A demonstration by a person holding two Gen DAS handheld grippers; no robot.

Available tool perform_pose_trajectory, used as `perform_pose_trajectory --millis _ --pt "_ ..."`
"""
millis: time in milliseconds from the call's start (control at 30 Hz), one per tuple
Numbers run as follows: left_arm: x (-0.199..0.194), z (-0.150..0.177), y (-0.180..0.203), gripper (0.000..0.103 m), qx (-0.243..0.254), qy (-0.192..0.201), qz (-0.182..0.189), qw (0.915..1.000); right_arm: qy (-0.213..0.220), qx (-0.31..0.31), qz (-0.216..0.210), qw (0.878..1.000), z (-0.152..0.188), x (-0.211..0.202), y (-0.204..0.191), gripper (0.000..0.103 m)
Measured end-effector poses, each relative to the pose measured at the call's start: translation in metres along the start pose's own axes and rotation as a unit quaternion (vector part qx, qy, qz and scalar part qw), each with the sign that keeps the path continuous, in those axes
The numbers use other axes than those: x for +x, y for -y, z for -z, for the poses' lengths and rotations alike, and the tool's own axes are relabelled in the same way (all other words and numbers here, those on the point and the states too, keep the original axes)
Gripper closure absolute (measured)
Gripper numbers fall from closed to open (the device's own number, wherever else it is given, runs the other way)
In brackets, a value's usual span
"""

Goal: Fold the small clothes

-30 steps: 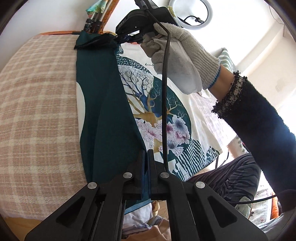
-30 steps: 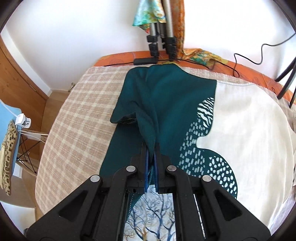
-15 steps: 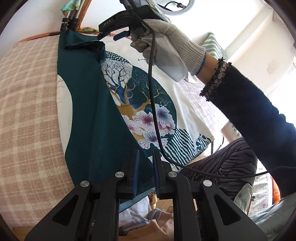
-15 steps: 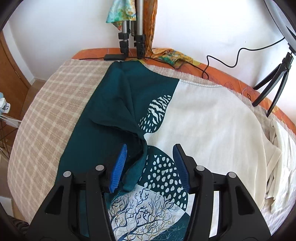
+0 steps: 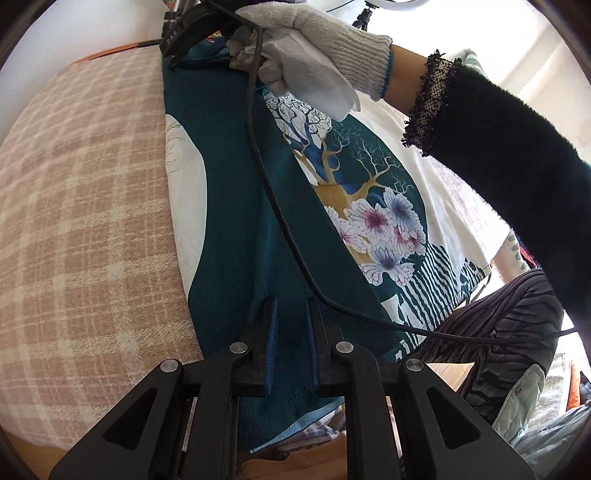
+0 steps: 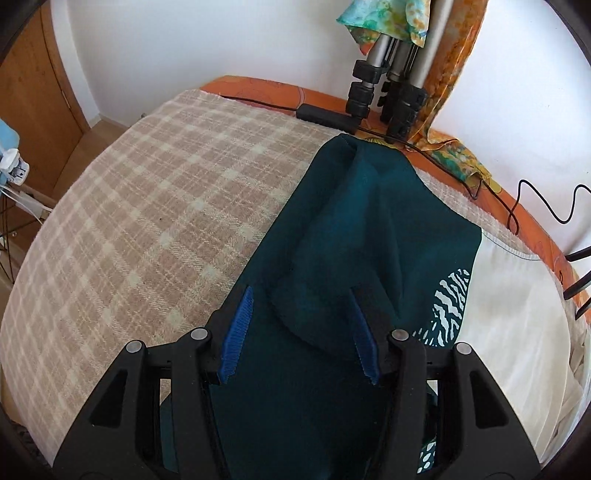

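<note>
Both tongs, left (image 5: 290,321) and right (image 6: 301,332), have released the shirt (image 5: 236,206)'s teal flap, leaving one side folded with further folds remaining.

blanket: beige and cream plaid blanket (image 6: 155,206) is spread over the surface
sheet: orange patterned sheet (image 6: 280,92) is seen along the far edge, under the blanket
tripod: grey tripod legs with black clamps (image 6: 384,81) are stood at the far edge, by the white wall
scarf: teal and orange printed scarf (image 6: 380,18) is draped on the tripod
adapter: black power brick (image 6: 325,116) is laid on the orange sheet, beside the tripod feet
cable: thin black cable (image 6: 532,206) is run along the right far edge
door: wooden door (image 6: 33,92) is seen at left
</note>
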State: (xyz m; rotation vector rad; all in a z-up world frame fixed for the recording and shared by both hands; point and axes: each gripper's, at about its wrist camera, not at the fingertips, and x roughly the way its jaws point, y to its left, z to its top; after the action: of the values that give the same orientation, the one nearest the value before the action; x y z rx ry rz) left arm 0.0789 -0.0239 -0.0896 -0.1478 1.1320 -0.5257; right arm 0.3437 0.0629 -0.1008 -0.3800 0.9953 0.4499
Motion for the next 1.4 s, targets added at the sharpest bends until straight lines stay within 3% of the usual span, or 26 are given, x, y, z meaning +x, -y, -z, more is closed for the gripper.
perform_pose_trajectory --millis 67,133,200,367,433,500,567,600,633,900,1000,1233,1333,1400 --pt "0.0 -0.001 -0.003 0.09 -0.009 -0.001 0.006 0.9999 -0.002 0.001 -0.003 1.0 -0.001 0.002 0.005 0.053" --pt "0.0 -0.002 -0.005 0.09 -0.012 -0.001 0.008 0.9999 -0.004 -0.001 -0.005 1.0 -0.003 0.001 0.011 0.081" --pt "0.003 -0.003 -0.003 0.091 -0.009 0.0 0.006 0.9999 -0.007 0.002 0.002 1.0 -0.007 -0.001 0.02 0.095" --pt "0.003 -0.002 -0.001 0.091 -0.003 0.002 0.003 1.0 0.01 0.026 -0.009 1.0 -0.02 -0.013 0.051 0.096" --pt "0.004 -0.003 -0.001 0.091 -0.005 0.003 0.005 1.0 0.016 0.035 0.024 0.999 -0.024 -0.013 0.065 0.096" --pt "0.003 -0.003 -0.001 0.09 -0.006 0.002 0.004 1.0 0.011 0.063 0.095 0.993 -0.029 -0.009 0.086 0.095" --pt "0.004 -0.003 0.0 0.09 -0.005 0.002 0.002 1.0 0.001 0.097 0.126 0.987 -0.031 -0.009 0.107 0.075" --pt "0.004 -0.004 0.001 0.09 -0.006 0.002 0.001 1.0 0.011 0.114 0.126 0.985 -0.03 -0.015 0.116 0.058" --pt "0.004 -0.004 0.002 0.09 -0.005 0.001 0.003 1.0 0.025 0.129 0.125 0.983 -0.027 -0.023 0.123 0.052" --pt "0.002 0.003 0.005 0.09 0.0 0.005 0.008 1.0 0.08 0.186 0.088 0.975 0.008 -0.094 0.152 0.043" --pt "0.0 0.01 0.013 0.09 0.021 0.005 0.013 0.9997 0.097 0.197 0.083 0.972 0.029 -0.125 0.156 0.038" --pt "0.001 0.035 0.042 0.08 0.083 -0.002 0.05 0.9953 0.128 0.205 0.067 0.968 0.094 -0.194 0.159 0.038" --pt "-0.016 0.04 0.044 0.08 0.077 0.031 0.063 0.9945 0.139 0.218 0.05 0.965 0.129 -0.221 0.161 0.035" --pt "-0.025 0.041 0.046 0.08 0.084 0.062 0.045 0.9935 0.143 0.225 0.044 0.963 0.154 -0.236 0.162 0.033"
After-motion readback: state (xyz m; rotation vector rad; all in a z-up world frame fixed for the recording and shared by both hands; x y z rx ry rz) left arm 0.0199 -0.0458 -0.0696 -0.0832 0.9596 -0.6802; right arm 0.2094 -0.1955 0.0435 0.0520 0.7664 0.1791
